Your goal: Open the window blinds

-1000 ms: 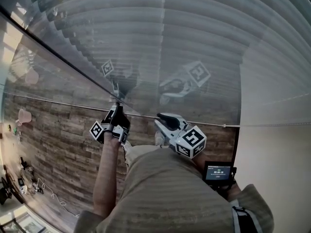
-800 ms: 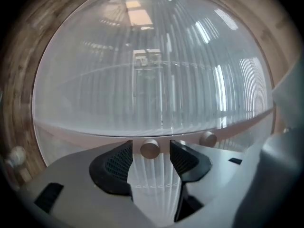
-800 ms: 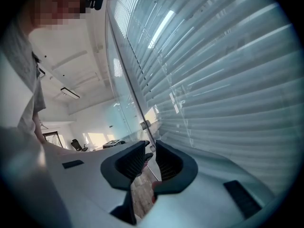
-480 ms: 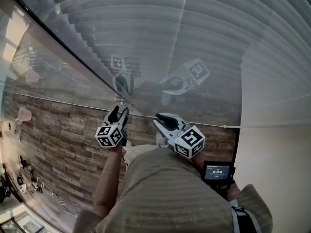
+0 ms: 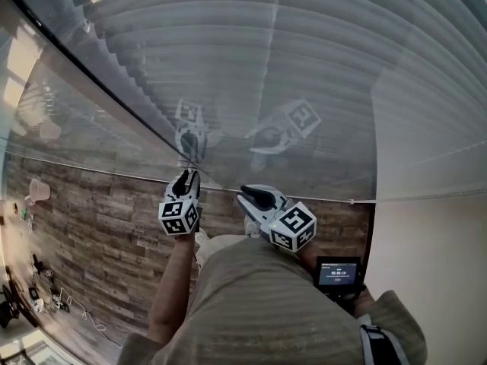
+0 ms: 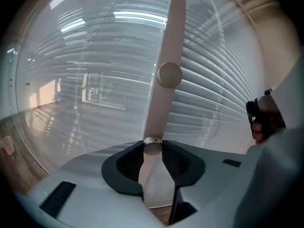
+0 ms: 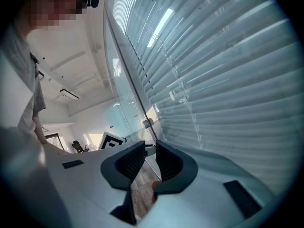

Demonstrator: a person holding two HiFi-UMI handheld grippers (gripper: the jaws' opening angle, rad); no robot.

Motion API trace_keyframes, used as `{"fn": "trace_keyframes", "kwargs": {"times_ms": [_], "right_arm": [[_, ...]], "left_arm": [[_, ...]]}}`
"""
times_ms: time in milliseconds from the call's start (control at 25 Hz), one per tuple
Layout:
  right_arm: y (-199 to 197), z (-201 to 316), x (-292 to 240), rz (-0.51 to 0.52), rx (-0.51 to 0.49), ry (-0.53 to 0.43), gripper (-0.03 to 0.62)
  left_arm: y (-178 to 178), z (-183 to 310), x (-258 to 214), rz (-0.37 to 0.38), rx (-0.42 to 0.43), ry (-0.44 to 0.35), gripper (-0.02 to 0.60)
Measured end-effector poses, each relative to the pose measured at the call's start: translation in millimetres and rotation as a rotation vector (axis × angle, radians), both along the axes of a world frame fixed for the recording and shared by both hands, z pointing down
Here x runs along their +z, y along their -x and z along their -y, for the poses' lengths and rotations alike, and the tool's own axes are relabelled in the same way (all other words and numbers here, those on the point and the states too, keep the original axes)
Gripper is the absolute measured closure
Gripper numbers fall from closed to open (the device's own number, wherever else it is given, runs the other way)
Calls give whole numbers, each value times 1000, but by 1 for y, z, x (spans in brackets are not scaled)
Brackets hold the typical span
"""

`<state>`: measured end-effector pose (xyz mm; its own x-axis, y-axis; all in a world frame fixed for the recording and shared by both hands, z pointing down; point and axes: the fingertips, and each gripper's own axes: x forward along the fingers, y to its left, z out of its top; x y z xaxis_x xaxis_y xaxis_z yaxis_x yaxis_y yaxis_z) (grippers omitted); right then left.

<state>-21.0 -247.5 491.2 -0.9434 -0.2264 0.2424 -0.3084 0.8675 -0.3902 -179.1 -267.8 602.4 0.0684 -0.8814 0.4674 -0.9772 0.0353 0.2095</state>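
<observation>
Horizontal blind slats [image 5: 304,67] [image 6: 95,56] [image 7: 228,80] hang behind glass in front of me. A beige frame strip [image 6: 166,37] runs up the glass and carries a small metal knob [image 6: 152,147], with a second round knob [image 6: 169,74] higher up. My left gripper [image 5: 188,175] [image 6: 152,144] points at the strip. Its jaws have just been closing and now press on the small knob from both sides. To its right, my right gripper [image 5: 245,194] [image 7: 151,148] hovers near the glass with a narrow gap between its jaws and nothing in it.
Both grippers are mirrored in the glass [image 5: 293,124]. Wood-plank floor [image 5: 91,219] lies below, with small items [image 5: 34,280] at the far left. A beige wall [image 5: 434,242] stands at the right. A small screen device [image 5: 340,271] hangs at the person's hip.
My left gripper has rolled about its own axis at the knob, so its marker cube has swung from the left side to face up. The right gripper has barely moved.
</observation>
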Motion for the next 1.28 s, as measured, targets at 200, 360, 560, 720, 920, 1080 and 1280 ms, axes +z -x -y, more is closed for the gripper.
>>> {"fn": "trace_keyframes", "kwargs": {"times_ms": [200, 360, 560, 720, 920, 1080, 1280], "right_arm": [[-12, -7, 8, -4, 3, 17, 516], [-20, -6, 24, -20, -4, 37, 516], [-11, -9, 34, -19, 7, 47, 517], [-4, -15, 36, -12, 23, 41, 517], [10, -25, 46, -14, 7, 18, 517], [14, -13, 39, -37, 71, 10, 517], [34, -13, 15, -40, 100, -37, 517]], "left_arm": [[-1, -4, 4, -124, -22, 9, 448], [-1, -2, 6, -177, -13, 6, 448], [0, 0, 15, -271, -15, -10, 448], [-5, -3, 24, -413, -7, -19, 448], [-1, -6, 45, -515, 11, -4, 449], [1, -4, 43, -687, 2, -9, 449], [9, 1, 26, -838, 12, -35, 449]]}}
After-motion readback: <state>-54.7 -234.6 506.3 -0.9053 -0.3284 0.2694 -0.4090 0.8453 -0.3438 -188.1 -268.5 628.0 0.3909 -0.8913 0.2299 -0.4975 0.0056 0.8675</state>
